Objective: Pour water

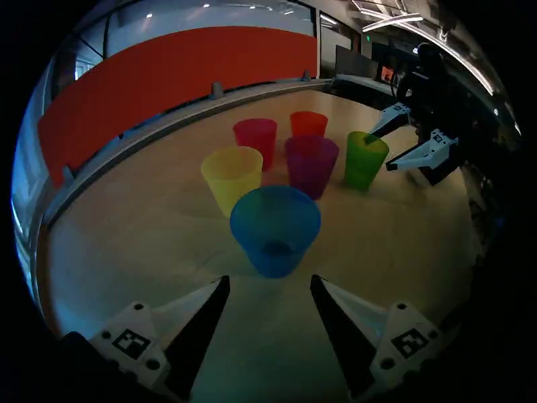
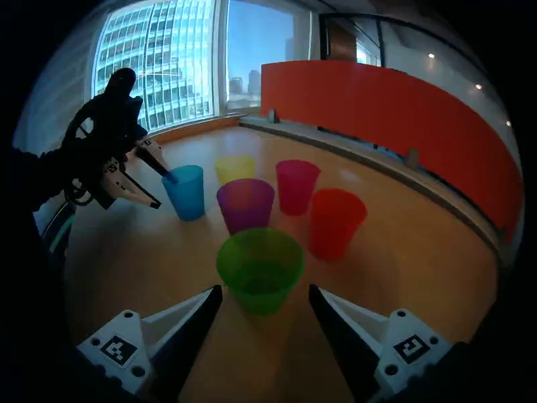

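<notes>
Just before the parted left claw (image 1: 268, 282) stands a blue cup (image 1: 275, 228).

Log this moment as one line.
left gripper: jaws open, facing blue cup | right gripper: jaws open, facing green cup | both cups upright on table | nothing held

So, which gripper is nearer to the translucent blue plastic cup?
Left. The open left gripper points at the translucent blue plastic cup, with its fingertips just short of the cup. The right gripper is across the group of cups, facing the translucent green plastic cup.
</notes>
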A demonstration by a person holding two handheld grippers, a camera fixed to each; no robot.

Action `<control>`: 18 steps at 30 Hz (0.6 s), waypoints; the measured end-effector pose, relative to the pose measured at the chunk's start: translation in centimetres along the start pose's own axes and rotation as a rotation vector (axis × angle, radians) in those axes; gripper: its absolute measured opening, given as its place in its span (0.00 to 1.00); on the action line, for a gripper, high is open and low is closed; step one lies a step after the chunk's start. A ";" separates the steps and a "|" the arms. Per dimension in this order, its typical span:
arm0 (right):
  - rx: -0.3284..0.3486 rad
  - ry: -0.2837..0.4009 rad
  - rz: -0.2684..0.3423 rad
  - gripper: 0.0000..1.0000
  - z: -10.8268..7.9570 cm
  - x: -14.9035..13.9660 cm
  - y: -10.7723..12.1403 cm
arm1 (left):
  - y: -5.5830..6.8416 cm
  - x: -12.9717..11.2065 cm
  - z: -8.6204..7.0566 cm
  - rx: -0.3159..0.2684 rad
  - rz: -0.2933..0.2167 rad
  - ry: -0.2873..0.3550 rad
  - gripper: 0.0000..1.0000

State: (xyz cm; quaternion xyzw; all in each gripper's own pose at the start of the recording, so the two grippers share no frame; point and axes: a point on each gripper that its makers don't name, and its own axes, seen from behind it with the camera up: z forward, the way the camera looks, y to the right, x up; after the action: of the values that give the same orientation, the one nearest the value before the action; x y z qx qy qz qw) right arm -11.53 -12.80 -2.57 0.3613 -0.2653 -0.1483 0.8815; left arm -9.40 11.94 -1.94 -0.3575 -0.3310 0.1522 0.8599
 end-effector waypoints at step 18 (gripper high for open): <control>-0.144 0.100 0.071 1.00 -5.4 0.5 1.8 | -1.7 0.0 -3.3 0.144 -0.136 0.131 0.89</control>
State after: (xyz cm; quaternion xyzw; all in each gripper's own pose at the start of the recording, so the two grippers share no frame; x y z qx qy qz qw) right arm -7.86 -8.75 -4.35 0.2944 -0.2224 -0.1172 0.9220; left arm -7.10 9.05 -2.45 -0.2808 -0.2856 0.0933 0.9115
